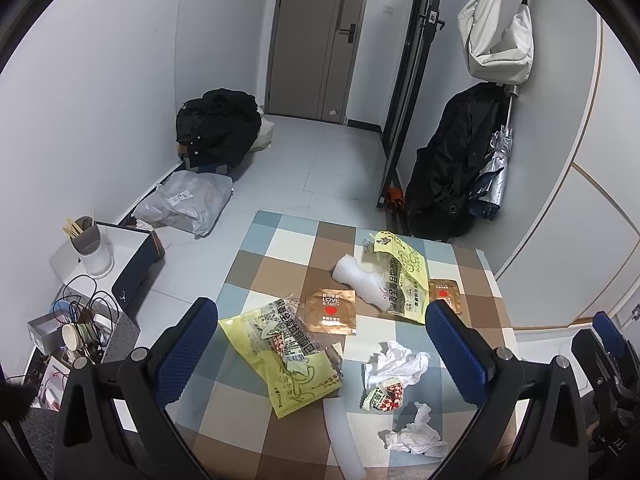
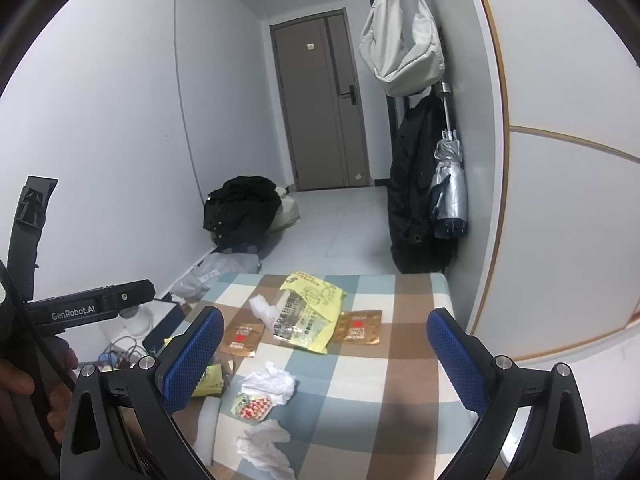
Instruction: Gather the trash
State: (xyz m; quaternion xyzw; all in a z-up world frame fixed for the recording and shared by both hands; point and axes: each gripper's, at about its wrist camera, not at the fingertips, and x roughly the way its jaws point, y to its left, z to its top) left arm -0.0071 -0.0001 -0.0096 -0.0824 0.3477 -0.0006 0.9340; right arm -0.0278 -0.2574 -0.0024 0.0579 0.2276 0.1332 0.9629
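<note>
Trash (image 1: 298,354) lies crumpled on checked tablecloth (image 1: 400,456).

On the checked tablecloth (image 1: 280,240) lay two yellow bread bags, one at seven o'clock (image 1: 288,356) and one at one o'clock (image 1: 404,276), and two copper snack sachets, one at the centre (image 1: 330,310) and one at three o'clock (image 1: 444,295). Two crumpled white tissues sat at five o'clock, one (image 1: 400,362) just above the other (image 1: 416,432), with one red-checked wrapper (image 1: 386,394) between them. One white foam wad (image 1: 360,280) lay toward twelve o'clock, and one clear plastic strip (image 1: 344,432) at six.
</note>
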